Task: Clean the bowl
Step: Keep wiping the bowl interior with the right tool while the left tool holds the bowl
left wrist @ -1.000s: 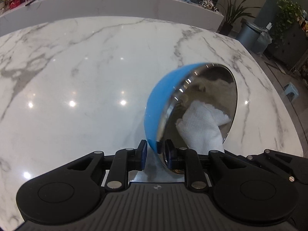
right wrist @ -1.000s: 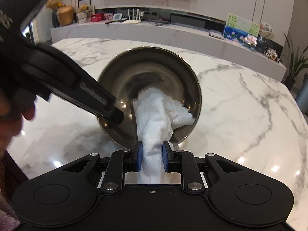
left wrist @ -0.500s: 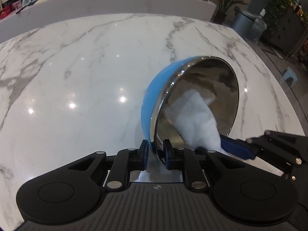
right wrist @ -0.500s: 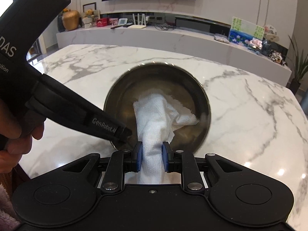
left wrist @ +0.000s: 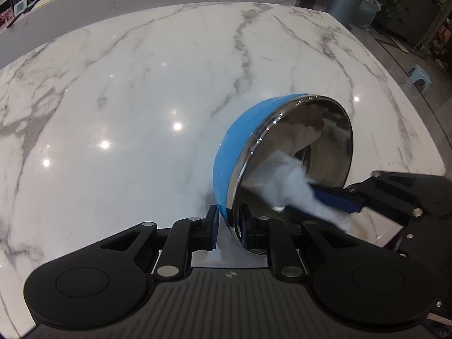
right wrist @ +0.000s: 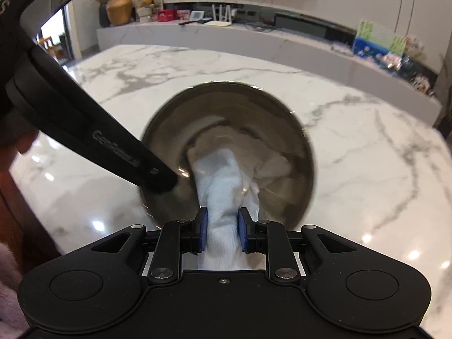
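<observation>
- A bowl (left wrist: 234,152), blue outside and shiny steel inside, is tipped up on its side above a white marble table (left wrist: 127,99).
- The left gripper (left wrist: 229,224) pinches the bowl's near rim, one jaw against the blue outer wall, the other inside against the steel. Its jaws have just been closing on that rim, and now stand narrow and clamped.
- The bowl's open mouth faces to the right in the left wrist view, toward the other hand.
- The right gripper (right wrist: 223,233) is clamped narrow on a bunched white cloth (right wrist: 221,195).
- In the right wrist view, the cloth runs straight ahead from the jaws into the bowl (right wrist: 282,152), its loose end lying against the lower inner wall.
- In that view, the bowl's mouth faces the camera almost squarely, so the hollow lies directly forward of the right gripper.
- The left gripper's black finger (right wrist: 135,166) crosses from the left and meets the rim at the bowl's lower left.
- Judging by this, wiping is under way; the right hand does the rubbing while the left only steadies.
- The upper inner wall lies farther ahead of the cloth and looks the likely next area.
- Motion blur hides whether any dirt remains.
</observation>
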{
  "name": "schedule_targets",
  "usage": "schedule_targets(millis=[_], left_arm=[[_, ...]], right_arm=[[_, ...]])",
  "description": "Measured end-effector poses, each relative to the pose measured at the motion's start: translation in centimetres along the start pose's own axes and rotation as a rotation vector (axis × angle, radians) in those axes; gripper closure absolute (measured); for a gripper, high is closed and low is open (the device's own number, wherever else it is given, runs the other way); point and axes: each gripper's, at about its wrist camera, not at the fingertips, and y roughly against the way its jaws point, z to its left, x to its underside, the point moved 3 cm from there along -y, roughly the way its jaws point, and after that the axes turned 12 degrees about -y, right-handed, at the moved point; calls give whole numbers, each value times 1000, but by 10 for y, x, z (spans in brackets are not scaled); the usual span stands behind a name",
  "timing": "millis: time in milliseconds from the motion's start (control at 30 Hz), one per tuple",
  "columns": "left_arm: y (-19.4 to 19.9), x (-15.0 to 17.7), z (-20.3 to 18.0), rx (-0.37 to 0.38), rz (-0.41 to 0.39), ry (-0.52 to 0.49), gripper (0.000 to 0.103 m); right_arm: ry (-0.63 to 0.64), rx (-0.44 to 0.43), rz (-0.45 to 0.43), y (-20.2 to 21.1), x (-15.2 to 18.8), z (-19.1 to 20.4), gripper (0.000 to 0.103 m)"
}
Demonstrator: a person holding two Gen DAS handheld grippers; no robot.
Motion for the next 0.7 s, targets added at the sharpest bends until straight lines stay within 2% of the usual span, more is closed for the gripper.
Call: schedule_targets(millis=[167,367,500,700], left_arm=[[-2,-1,2,-4,-25,38,89],[-10,0,8,76,-66,153,89],[-19,1,4,87,-63,170,88],[-22,0,1,79,-63,163,87]], right_arm=[[10,24,3,-2,3,1,84],[-140,-29,30,-6,-2,-17,83],[-266,-81,49,-7,-5,-30,83],[-290,-93,51,-7,-5,-31,83]])
